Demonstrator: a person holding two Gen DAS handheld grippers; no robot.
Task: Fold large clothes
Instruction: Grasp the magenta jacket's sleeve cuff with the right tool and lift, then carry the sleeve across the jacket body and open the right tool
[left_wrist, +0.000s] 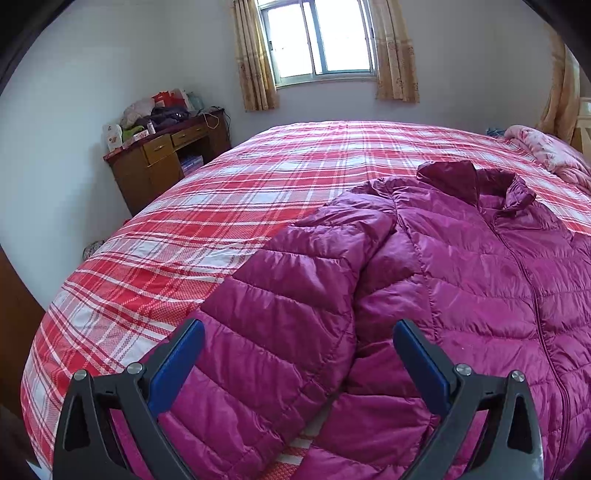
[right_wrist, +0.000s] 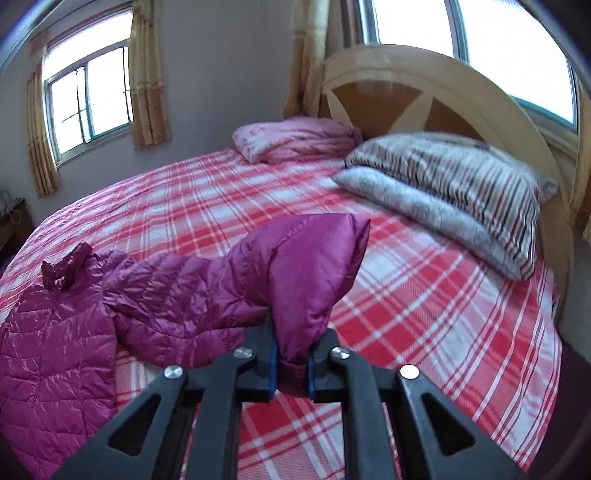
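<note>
While the magenta puffer jacket (left_wrist: 461, 280) lies spread on the plaid bed (left_wrist: 207, 206), its sleeve end (right_wrist: 314, 273) is pinched and raised off the bed by the right hand-held gripper (right_wrist: 291, 369); the left hand-held gripper (left_wrist: 299, 354) hovers agape over the jacket's other sleeve (left_wrist: 295, 295).

A magenta quilted jacket (left_wrist: 461, 280) lies on the red-and-white plaid bedspread (left_wrist: 229, 199); beside the tan headboard (right_wrist: 424, 92) sits a grey, red-striped pillow (right_wrist: 454, 177).
</note>
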